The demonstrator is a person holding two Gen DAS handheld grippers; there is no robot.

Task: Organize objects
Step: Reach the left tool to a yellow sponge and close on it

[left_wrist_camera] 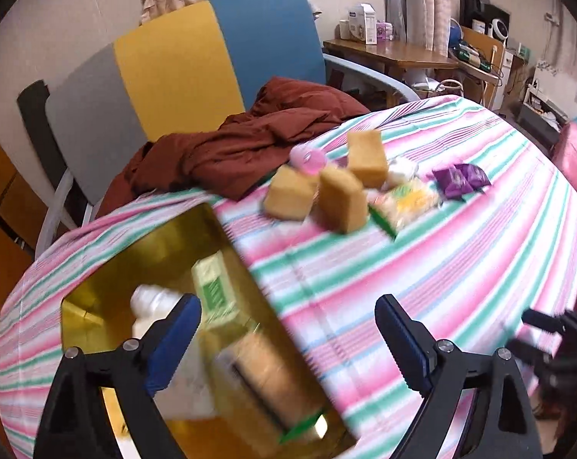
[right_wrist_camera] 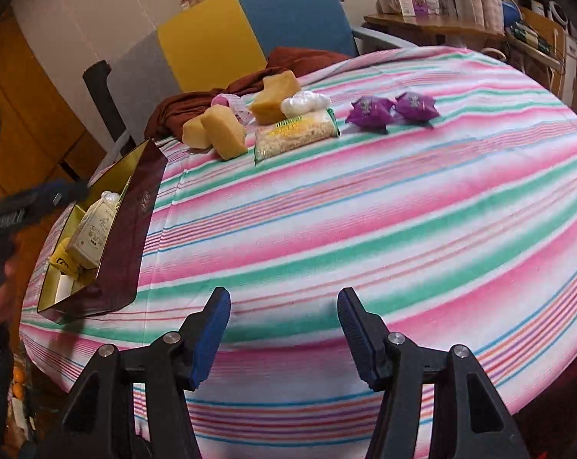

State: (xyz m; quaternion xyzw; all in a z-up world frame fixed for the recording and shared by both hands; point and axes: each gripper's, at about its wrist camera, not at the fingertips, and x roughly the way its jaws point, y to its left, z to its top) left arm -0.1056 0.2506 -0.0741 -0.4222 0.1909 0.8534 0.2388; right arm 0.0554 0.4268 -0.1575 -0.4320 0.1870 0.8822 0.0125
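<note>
Left tool [left_wrist_camera: 288, 340] released, jaws wide and empty above the gold-lined box [left_wrist_camera: 97, 298] at the striped counter [right_wrist_camera: 365, 229] edge. Right tool [right_wrist_camera: 284, 336] released, empty. Three sponges [right_wrist_camera: 227, 134], noodle packet [right_wrist_camera: 296, 134], two purple packets [right_wrist_camera: 369, 111] lie across the counter.

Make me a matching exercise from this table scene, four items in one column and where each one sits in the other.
1. carton
2. purple packets
3. sponge blocks
4. reddish-brown cloth

A. draped from the chair onto the table's far edge
B. inside the gold-lined box
C. far side, right of the noodle pack
D. left of the noodle pack

Pairs: 1-B, 2-C, 3-D, 4-A
</note>
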